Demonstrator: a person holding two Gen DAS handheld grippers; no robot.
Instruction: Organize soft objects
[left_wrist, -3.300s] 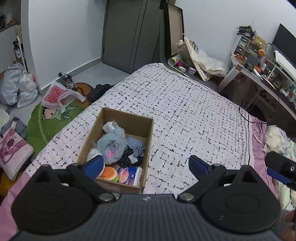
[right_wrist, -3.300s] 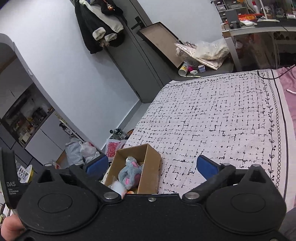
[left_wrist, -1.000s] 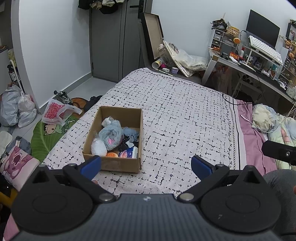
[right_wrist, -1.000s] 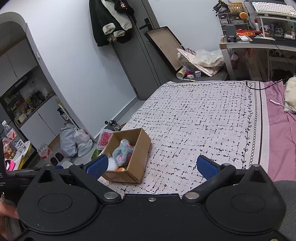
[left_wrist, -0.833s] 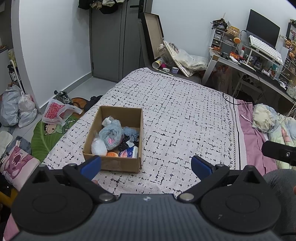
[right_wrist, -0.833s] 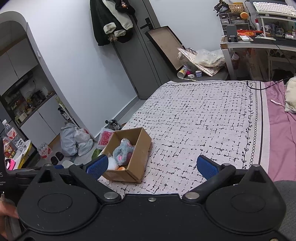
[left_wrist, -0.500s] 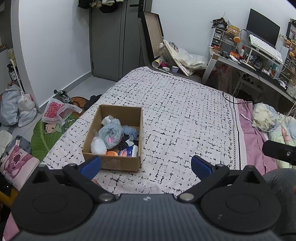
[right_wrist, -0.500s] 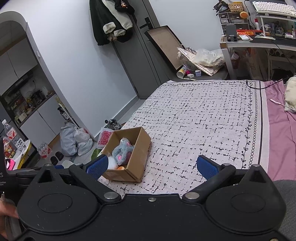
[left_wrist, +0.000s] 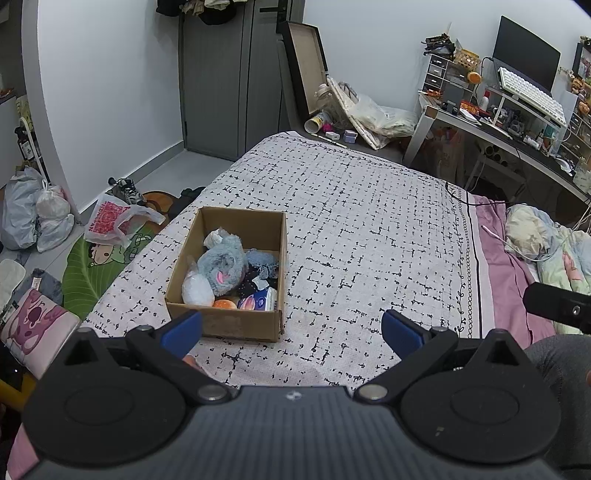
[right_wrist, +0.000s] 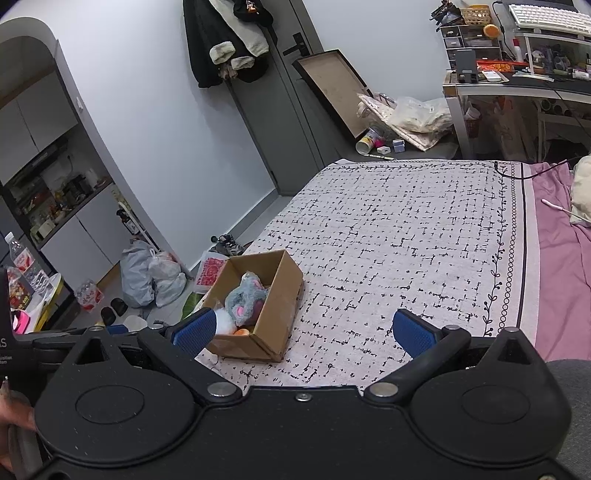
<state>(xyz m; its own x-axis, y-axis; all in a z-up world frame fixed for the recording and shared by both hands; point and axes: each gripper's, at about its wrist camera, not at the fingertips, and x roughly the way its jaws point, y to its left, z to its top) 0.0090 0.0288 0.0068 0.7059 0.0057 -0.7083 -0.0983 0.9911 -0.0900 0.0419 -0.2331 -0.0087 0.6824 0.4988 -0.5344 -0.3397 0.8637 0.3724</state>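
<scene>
A brown cardboard box (left_wrist: 238, 322) (right_wrist: 280, 299) sits on the near left part of the patterned bedspread (left_wrist: 362, 229). Inside it lie a grey-blue plush toy (left_wrist: 221, 264) (right_wrist: 246, 297), a white bag (left_wrist: 197, 291), an orange soft ball (left_wrist: 224, 304), a tissue pack (left_wrist: 258, 302) and dark and blue cloth (left_wrist: 260, 266). My left gripper (left_wrist: 291, 328) is open and empty, held back from the box's near wall. My right gripper (right_wrist: 303, 328) is open and empty too, to the right of the box and higher.
A pink sheet with a crumpled quilt (left_wrist: 546, 240) and a white cable lies right of the bedspread. Left of the bed, the floor holds plastic bags (left_wrist: 33, 210), a green mat (left_wrist: 96, 266) and a cushion (left_wrist: 33, 325). A cluttered desk (left_wrist: 517, 125) stands far right.
Both grippers have pulled back and up from the box since 3.3 s ago. Over the last second only a slight drift shows; both stay open.
</scene>
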